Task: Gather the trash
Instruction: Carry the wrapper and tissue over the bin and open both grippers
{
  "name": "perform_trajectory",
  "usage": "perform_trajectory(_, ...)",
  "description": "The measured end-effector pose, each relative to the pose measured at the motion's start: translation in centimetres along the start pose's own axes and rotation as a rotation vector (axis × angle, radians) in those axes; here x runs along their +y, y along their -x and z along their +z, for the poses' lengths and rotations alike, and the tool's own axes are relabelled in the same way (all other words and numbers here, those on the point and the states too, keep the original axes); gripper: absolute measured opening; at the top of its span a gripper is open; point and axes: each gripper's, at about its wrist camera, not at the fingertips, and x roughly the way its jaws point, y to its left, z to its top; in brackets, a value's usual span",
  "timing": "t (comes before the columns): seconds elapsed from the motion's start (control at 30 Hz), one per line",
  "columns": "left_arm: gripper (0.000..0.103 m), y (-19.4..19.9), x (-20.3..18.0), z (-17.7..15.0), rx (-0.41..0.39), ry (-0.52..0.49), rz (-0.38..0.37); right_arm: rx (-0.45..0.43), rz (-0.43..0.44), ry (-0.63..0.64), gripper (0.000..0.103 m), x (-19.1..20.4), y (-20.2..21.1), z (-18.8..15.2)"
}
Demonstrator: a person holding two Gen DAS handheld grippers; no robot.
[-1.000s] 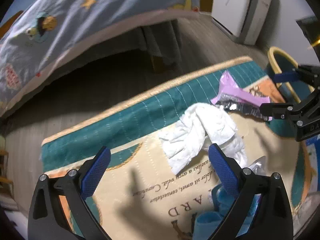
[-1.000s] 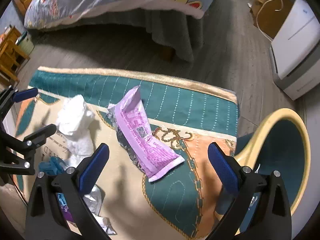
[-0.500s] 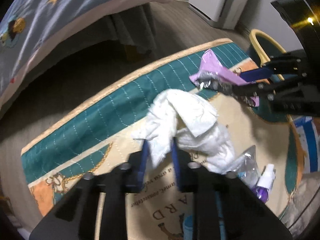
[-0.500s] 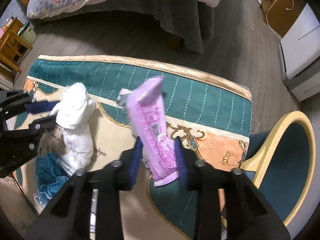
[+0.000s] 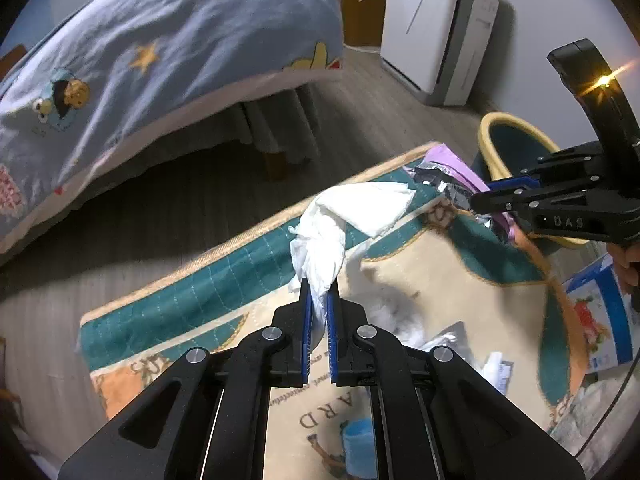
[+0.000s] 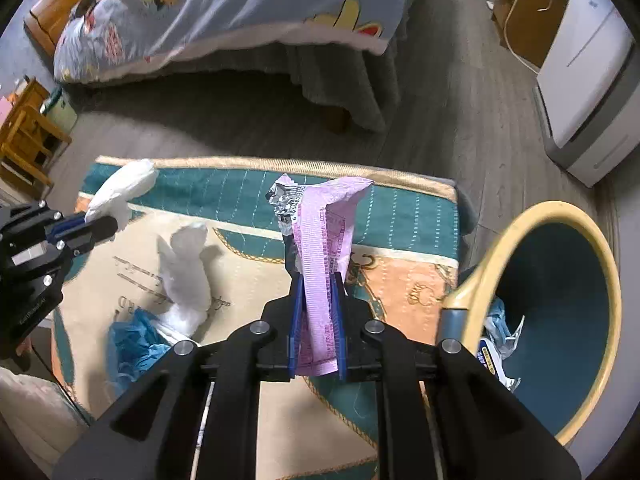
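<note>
gripping white tissue (image 5: 320, 240) left, closing on pink wrapper (image 6: 322, 264) right; basket (image 6: 592, 240) beside rug (image 6: 400, 208).

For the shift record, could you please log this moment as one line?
left gripper: shut on white tissue | right gripper: closing on purple wrapper | bin: nearby

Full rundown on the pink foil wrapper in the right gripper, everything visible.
The pink foil wrapper is a long, flattened snack-style packet: pink printed outside with small text and a code patch, silver crinkled lining showing at its torn top end. It stands roughly upright, top folded over, clear of the patterned rug. The right gripper has its blue pads pressed on the lower half, jaws closing. Nothing else touches it. From the left wrist view it hangs beside the yellow-rimmed bin.
</note>
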Motion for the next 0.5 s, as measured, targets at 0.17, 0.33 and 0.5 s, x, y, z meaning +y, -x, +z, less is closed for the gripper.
perform_trajectory(0.17, 0.008, 1.5, -0.8, -0.2, -0.019, -0.008, 0.005, -0.048, -0.012, -0.023, 0.013, -1.1, 2.5, -0.9)
perform_trajectory(0.33, 0.008, 2.2, -2.1, -0.5, -0.025, -0.024, 0.004, -0.095, -0.027, -0.065, 0.013, -2.4, 4.3, -1.4)
perform_trajectory(0.5, 0.008, 2.8, -3.5, -0.5, -0.035, -0.045, 0.004, -0.114, -0.062, -0.111, 0.013, -4.3, 5.6, -2.2)
